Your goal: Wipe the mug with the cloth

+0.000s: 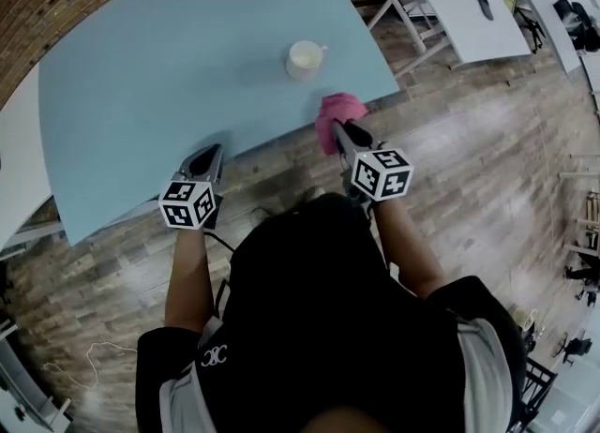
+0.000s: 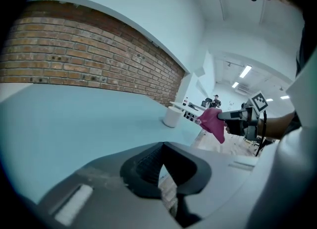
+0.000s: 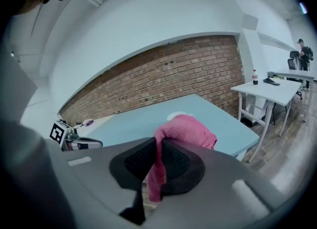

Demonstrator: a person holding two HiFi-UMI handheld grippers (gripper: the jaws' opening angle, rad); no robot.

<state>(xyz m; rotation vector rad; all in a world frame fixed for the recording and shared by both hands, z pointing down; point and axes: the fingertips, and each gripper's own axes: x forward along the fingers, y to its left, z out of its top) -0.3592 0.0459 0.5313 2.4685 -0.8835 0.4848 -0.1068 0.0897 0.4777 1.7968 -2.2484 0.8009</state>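
A white mug stands on the light blue table near its right front corner, also seen as the mug in the left gripper view. A pink cloth hangs at the table's front edge, and my right gripper is shut on it. In the right gripper view the cloth bunches above the jaws and droops between them, hiding most of the mug. My left gripper is shut and empty at the table's front edge, well left of the mug.
Wooden floor lies beyond the table's front edge. A white table with a bottle and a dark item stands to the right. A brick wall runs behind the blue table. People sit far off in the room.
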